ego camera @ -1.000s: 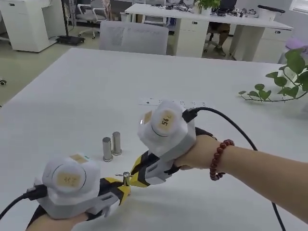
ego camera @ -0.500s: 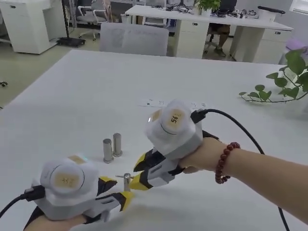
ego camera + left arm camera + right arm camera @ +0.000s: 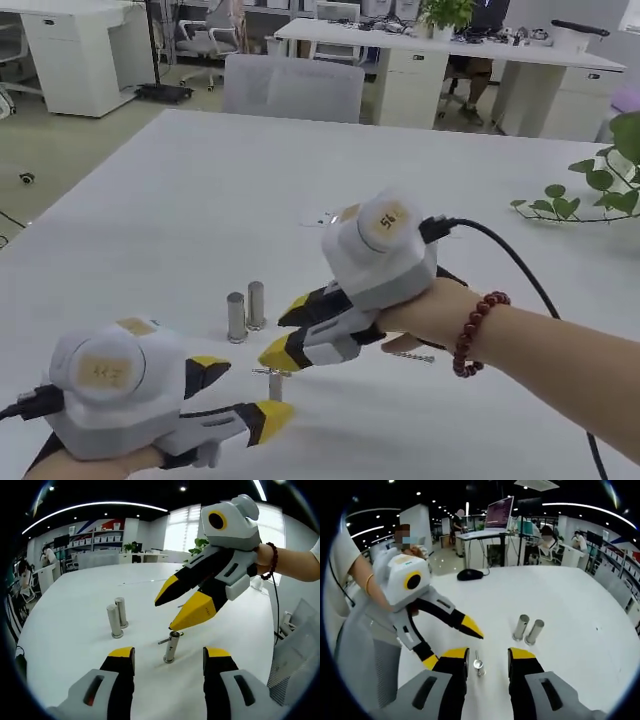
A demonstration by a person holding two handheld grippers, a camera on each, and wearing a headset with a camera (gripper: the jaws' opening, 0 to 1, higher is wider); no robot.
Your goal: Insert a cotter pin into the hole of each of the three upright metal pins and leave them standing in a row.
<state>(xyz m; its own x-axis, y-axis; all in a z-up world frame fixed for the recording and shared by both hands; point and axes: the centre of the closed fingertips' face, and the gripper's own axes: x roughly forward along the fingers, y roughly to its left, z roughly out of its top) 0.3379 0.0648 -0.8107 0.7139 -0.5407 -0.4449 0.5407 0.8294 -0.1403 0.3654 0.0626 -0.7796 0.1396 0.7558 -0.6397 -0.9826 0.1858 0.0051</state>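
Count of metal pins: three, all upright on the white table [image 3: 160, 190]. Two bare pins [image 3: 236, 317] are seen side by side, almost touching, left of centre in the head view. The third pin [image 3: 274, 385] is set apart from them, lower in the frame. One cotter pin [image 3: 263, 372] is seen passed crosswise through its top. In the left gripper view it sticks out mostly to the left of that pin [image 3: 171, 649].

Two grippers are counted. The left gripper [image 3: 252, 390] is held at the lower left with its jaws spread wide and nothing gripped; in its own view the third pin is framed between the jaw tips. The right gripper [image 3: 276, 337] is held at centre, jaws parted, nothing pinched. Its lower tip is placed just above the cotter pin; contact cannot be judged.

One round yellow label [image 3: 385, 222] is carried on top of each gripper; the marks on both are too blurred to be read.

A thin metal piece [image 3: 415, 356] under the right wrist is partly hidden and cannot be identified. One red bead bracelet [image 3: 475, 335] is worn on that wrist. The left gripper's body is cut off by the bottom edge, and a plant [image 3: 590, 190] by the right edge.
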